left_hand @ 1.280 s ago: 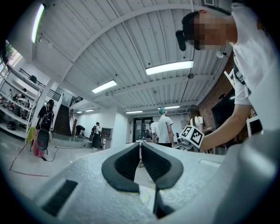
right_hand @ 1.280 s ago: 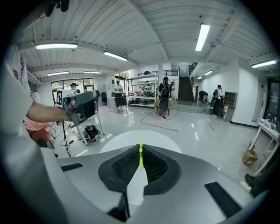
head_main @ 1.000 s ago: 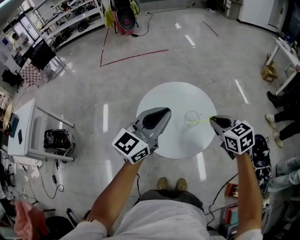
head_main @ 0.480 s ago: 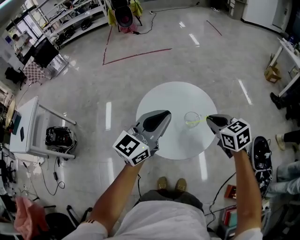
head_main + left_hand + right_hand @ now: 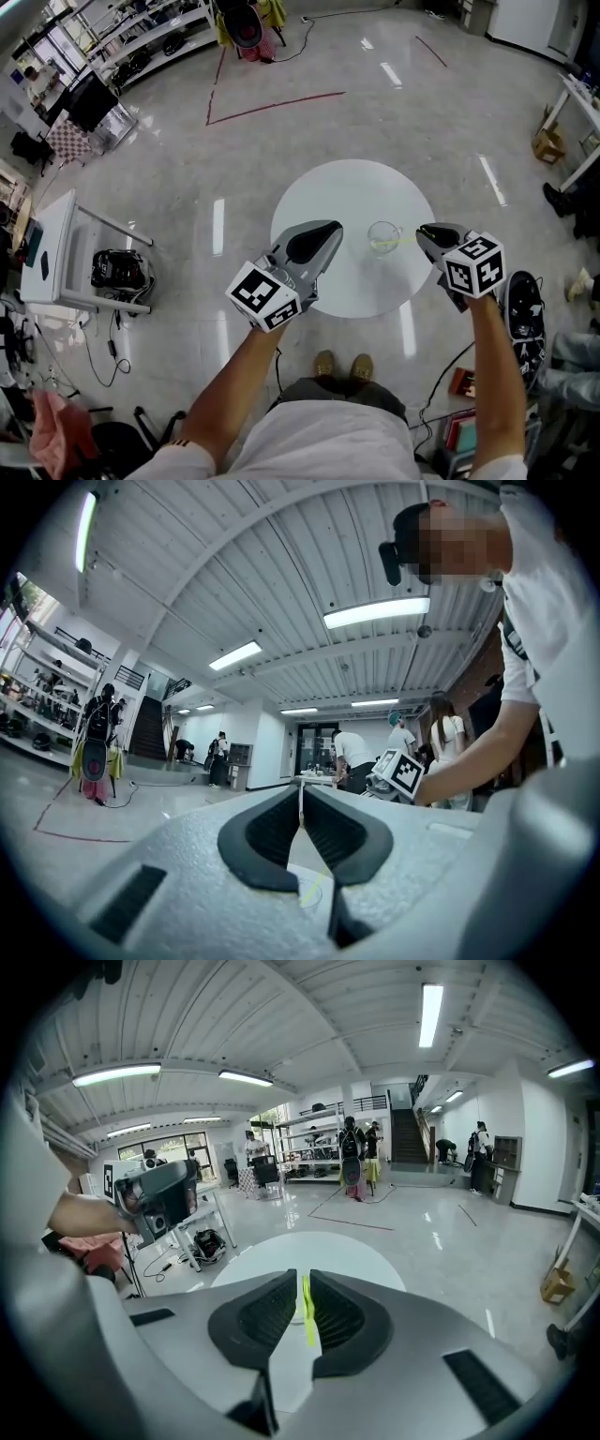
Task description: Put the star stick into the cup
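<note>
A clear cup (image 5: 383,234) stands right of centre on the round white table (image 5: 347,192). A thin yellow-green stick (image 5: 404,241) runs from the cup's mouth to my right gripper (image 5: 424,234), which is shut on its near end at the table's right edge. The right gripper view shows the stick (image 5: 307,1312) pinched between the pads (image 5: 272,1312). I cannot tell how deep its far end sits in the cup. My left gripper (image 5: 328,231) hovers left of the cup, shut and empty. The left gripper view has the cup (image 5: 307,892) below the left gripper (image 5: 301,794).
A white cabinet (image 5: 47,253) and a frame holding black gear (image 5: 119,272) stand on the floor at left. Red tape (image 5: 272,106) marks the floor beyond the table. Black bags (image 5: 520,314) lie at right. Several people stand in the background.
Almost nothing has moved: both grippers stay in place and the stick still spans from the right gripper to the cup. A person's legs at the right edge have stepped away.
</note>
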`<state>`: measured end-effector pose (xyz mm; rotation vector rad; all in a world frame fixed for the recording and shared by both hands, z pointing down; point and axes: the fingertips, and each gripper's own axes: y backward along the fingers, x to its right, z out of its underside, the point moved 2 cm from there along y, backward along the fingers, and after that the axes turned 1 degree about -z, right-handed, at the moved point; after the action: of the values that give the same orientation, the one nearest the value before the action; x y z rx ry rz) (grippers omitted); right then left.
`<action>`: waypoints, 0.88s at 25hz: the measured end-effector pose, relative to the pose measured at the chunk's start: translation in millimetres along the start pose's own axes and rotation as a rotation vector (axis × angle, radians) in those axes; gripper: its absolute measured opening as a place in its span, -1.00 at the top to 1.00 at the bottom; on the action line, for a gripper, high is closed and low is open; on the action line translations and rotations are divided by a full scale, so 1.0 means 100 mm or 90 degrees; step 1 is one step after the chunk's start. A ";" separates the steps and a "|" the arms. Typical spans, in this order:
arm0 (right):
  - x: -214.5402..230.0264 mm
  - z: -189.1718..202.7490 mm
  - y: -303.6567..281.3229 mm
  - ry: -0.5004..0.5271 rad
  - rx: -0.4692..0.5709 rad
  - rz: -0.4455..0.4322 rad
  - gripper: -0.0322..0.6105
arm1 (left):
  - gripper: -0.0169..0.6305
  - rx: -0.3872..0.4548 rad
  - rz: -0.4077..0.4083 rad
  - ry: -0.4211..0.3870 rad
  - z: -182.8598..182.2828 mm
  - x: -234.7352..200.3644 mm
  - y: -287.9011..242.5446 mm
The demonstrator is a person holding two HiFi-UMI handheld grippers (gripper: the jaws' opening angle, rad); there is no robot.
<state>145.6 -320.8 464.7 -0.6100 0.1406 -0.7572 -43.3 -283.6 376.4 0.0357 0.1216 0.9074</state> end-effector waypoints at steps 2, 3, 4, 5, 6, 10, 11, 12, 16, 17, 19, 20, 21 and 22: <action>0.02 0.00 0.00 -0.001 0.002 0.002 0.82 | 0.87 -0.002 0.002 0.000 0.02 0.00 0.00; 0.03 0.00 0.00 -0.001 0.003 0.003 0.82 | 0.87 -0.004 0.004 -0.002 0.02 0.01 -0.01; 0.04 0.00 0.01 -0.001 0.004 0.003 0.82 | 0.87 -0.005 0.005 -0.003 0.03 0.01 -0.01; 0.04 0.00 0.01 0.000 0.004 0.003 0.82 | 0.87 -0.006 0.004 -0.003 0.04 0.01 -0.01; 0.04 0.00 0.01 0.002 0.005 0.003 0.82 | 0.87 -0.006 0.003 -0.002 0.04 0.01 -0.01; 0.03 -0.03 0.03 0.006 0.014 0.004 0.81 | 0.87 -0.008 0.005 -0.001 0.05 0.02 0.00; 0.02 -0.04 0.03 0.006 0.015 0.004 0.74 | 0.87 -0.008 0.008 -0.001 0.05 0.02 0.00; 0.02 -0.06 0.04 0.008 0.017 0.004 0.63 | 0.87 -0.009 0.011 -0.003 0.05 0.02 -0.01; 0.03 -0.12 0.10 0.020 0.023 0.011 0.52 | 0.87 -0.008 0.017 -0.008 0.01 0.04 -0.04; 0.03 -0.13 0.13 0.023 0.026 0.013 0.51 | 0.87 -0.007 0.019 -0.007 0.01 0.05 -0.06; 0.03 -0.17 0.19 0.030 0.034 0.018 0.51 | 0.87 -0.005 0.024 -0.008 0.00 0.06 -0.07; 0.04 -0.20 0.22 0.035 0.039 0.022 0.51 | 0.87 -0.004 0.025 -0.011 -0.02 0.07 -0.08; 0.04 -0.24 0.26 0.040 0.045 0.025 0.51 | 0.87 -0.003 0.027 -0.015 -0.04 0.07 -0.10; 0.04 -0.30 0.30 0.045 0.053 0.028 0.51 | 0.87 -0.002 0.028 -0.019 -0.07 0.07 -0.11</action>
<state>156.7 -320.1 423.8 -0.4999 0.1869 -0.7384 -30.9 -284.9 367.8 0.0497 0.0924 0.9511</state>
